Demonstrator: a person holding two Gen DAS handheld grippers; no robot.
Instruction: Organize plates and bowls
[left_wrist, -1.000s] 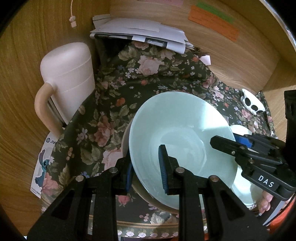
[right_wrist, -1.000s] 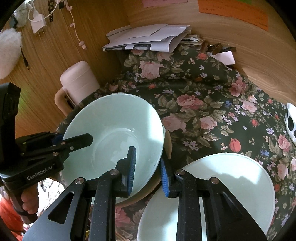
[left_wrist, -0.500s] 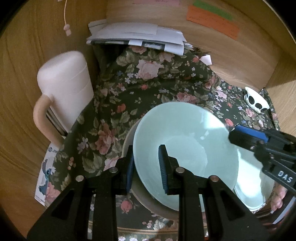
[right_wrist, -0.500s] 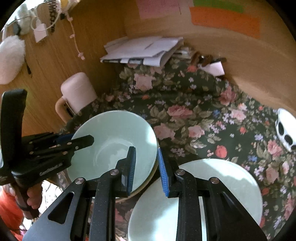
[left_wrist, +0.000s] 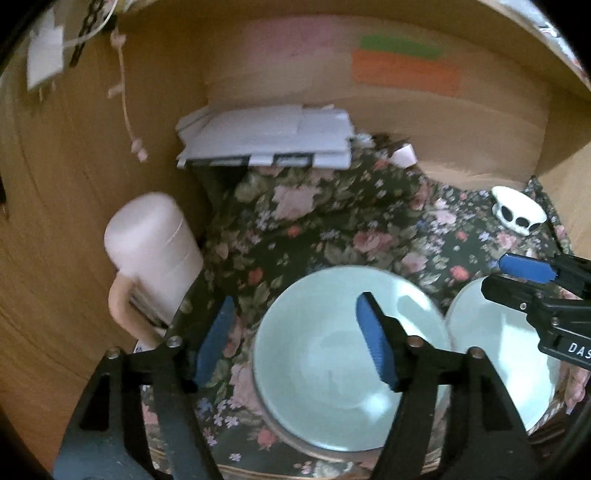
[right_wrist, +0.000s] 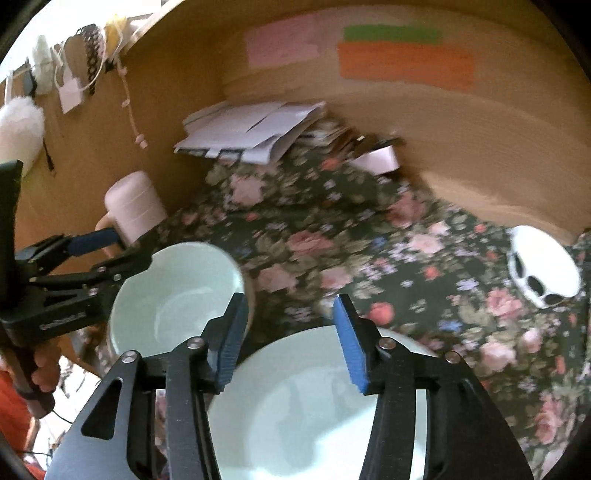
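Observation:
A pale mint bowl (left_wrist: 343, 354) rests level inside a beige dish (left_wrist: 295, 441) on the floral cloth (left_wrist: 332, 229). My left gripper (left_wrist: 293, 341) hovers over the bowl's left rim. Its jaws are opening and its pads touch nothing. To the right lies a mint plate (left_wrist: 498, 350), with my right gripper (left_wrist: 506, 280) above its far edge. In the right wrist view the right gripper (right_wrist: 290, 341) hangs over that plate (right_wrist: 314, 406). Its jaws are also opening, with nothing pressed between them. The bowl (right_wrist: 173, 295) and the left gripper (right_wrist: 122, 251) show at the left.
A pink jug (left_wrist: 147, 251) with a handle stands against the left wooden wall. A stack of papers (left_wrist: 266, 136) fills the back corner. A small white dish with black spots (left_wrist: 519, 214) sits at the far right. Wooden walls with sticky notes (left_wrist: 402, 70) enclose the cloth.
Both grippers were shut on opposite rims of the tilted mint bowl. Both have let go and drawn back and up; the bowl now sits level in the beige dish.

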